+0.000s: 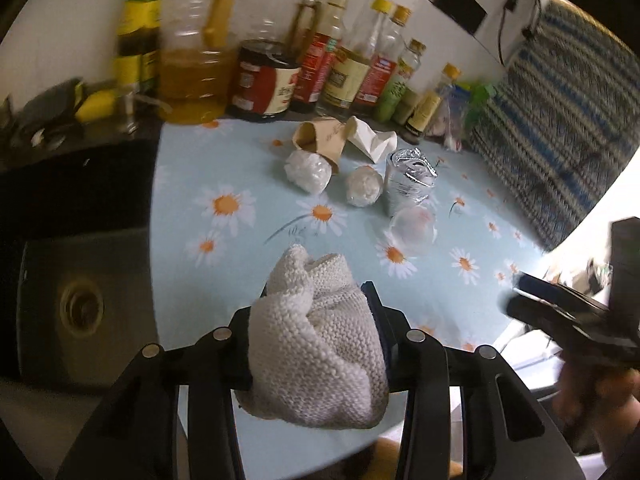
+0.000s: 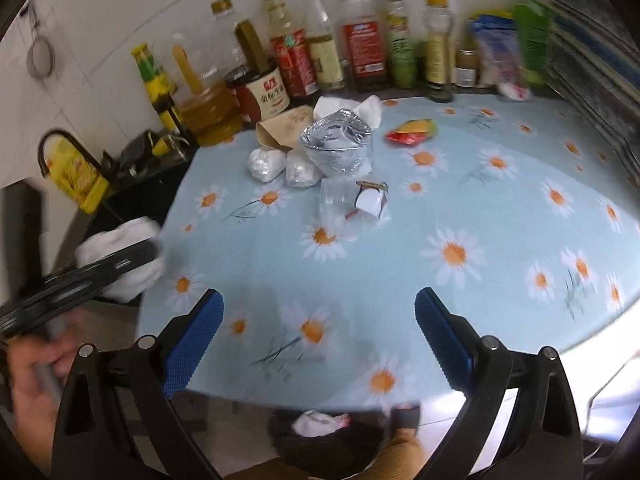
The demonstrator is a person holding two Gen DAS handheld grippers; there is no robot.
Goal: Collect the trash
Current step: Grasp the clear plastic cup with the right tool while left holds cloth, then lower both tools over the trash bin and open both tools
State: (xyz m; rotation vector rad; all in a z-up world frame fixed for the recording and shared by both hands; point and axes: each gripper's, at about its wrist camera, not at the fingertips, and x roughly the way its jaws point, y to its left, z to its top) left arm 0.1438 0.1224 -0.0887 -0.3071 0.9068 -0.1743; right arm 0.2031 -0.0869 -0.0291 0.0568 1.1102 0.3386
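Trash sits in a cluster toward the far edge of the tabletop (image 1: 240, 184), the daisy-print blue cloth one, just short of the bottle row (image 1: 320, 60).

Left wrist view: left claw (image 1: 316, 320) is clamped on a white knitted cloth (image 1: 320, 344), bunched between the pads, over the near edge. Ahead lie a tan paper cup (image 1: 320, 140) on its side, two white plastic-wrapped wads (image 1: 308, 170), a crumpled silver foil container (image 1: 408, 180), and a clear plastic cup (image 1: 414, 228) nearest. The right claw (image 1: 560, 308) shows blurred at the right; can't tell its state here.

Right wrist view: right claw (image 2: 320, 328) stands wide apart, nothing between the blue pads (image 2: 192, 344). The clear plastic cup (image 2: 352, 204) lies straight ahead and nearest, long axis roughly along the claw's line. The foil container (image 2: 340, 148) sits behind it, with a red-yellow snack wrapper (image 2: 412, 130) off to the right. A dark bin with trash in it (image 2: 320, 424) sits below the near edge.

Judgement: right hand is free and nearer, so the clear cup is its pick.
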